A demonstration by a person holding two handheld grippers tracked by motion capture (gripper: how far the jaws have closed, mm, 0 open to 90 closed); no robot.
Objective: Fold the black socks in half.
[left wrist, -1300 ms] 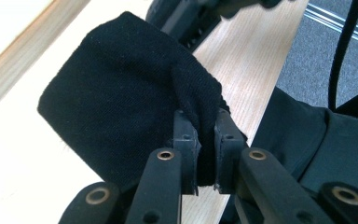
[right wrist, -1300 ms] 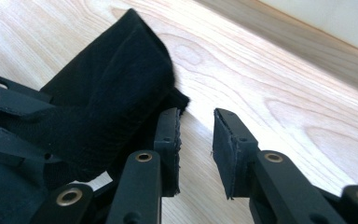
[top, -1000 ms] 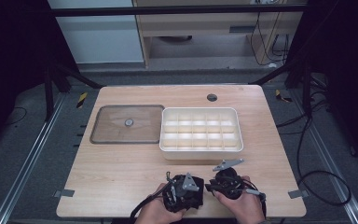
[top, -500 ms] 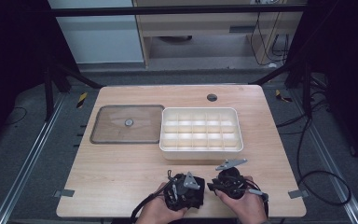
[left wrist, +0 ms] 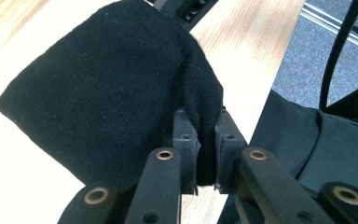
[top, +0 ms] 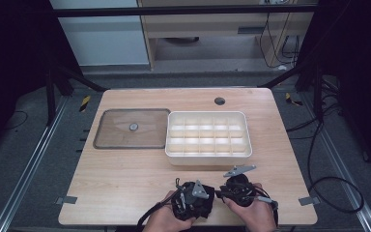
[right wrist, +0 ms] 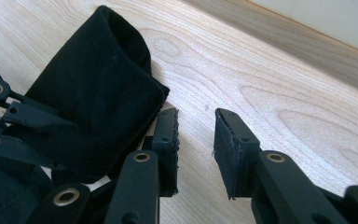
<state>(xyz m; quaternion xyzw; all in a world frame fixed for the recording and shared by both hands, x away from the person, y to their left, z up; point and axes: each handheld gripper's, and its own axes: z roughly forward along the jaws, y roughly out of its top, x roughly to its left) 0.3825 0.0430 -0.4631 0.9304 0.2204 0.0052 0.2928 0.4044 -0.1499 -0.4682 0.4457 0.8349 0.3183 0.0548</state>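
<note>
Pinching a black cloth at the table's near edge, my left gripper is clamped on its fold; my right gripper waits beside it, jaws apart. Soft, light, floppy: I'd take the free edge.

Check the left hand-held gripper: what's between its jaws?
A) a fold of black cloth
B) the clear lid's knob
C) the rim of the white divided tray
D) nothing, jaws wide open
A: in the left gripper view the left hand-held gripper has its two jaws pinched on a fold of the black cloth, which hangs over the wooden table.
</note>
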